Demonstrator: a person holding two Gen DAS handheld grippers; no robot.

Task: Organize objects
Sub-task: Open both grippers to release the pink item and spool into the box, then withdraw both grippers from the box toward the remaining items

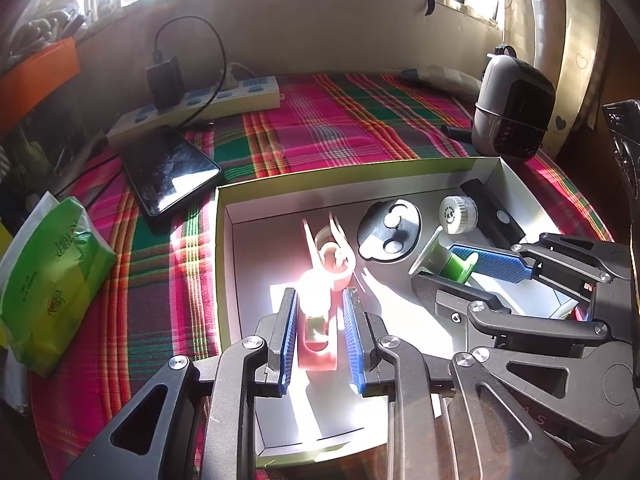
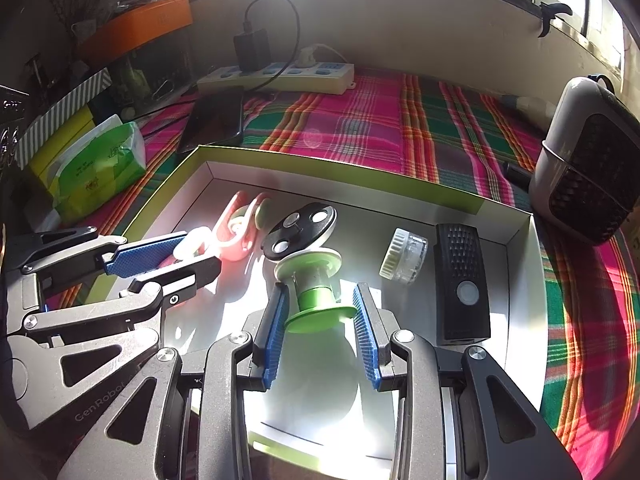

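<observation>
An open box (image 1: 360, 176) with a white inside and a yellow-green rim lies on a plaid cloth. My left gripper (image 1: 320, 336) is over its left part, blue pads on either side of a pink clip-like piece (image 1: 318, 354). A small gap shows at the right pad, so the jaws stand open around it. My right gripper (image 2: 320, 332) has its pads against the flange of a green spool (image 2: 316, 304), which rests low in the box. The left gripper (image 2: 160, 264) also shows at the left of the right wrist view, near more pink clips (image 2: 236, 240).
In the box lie a black disc (image 2: 300, 228), a clear ribbed cap (image 2: 404, 256) and a black remote (image 2: 460, 280). On the cloth stand a phone (image 1: 172, 172), a power strip (image 1: 208, 104), a green tissue pack (image 1: 44, 280) and a grey-black appliance (image 1: 512, 108).
</observation>
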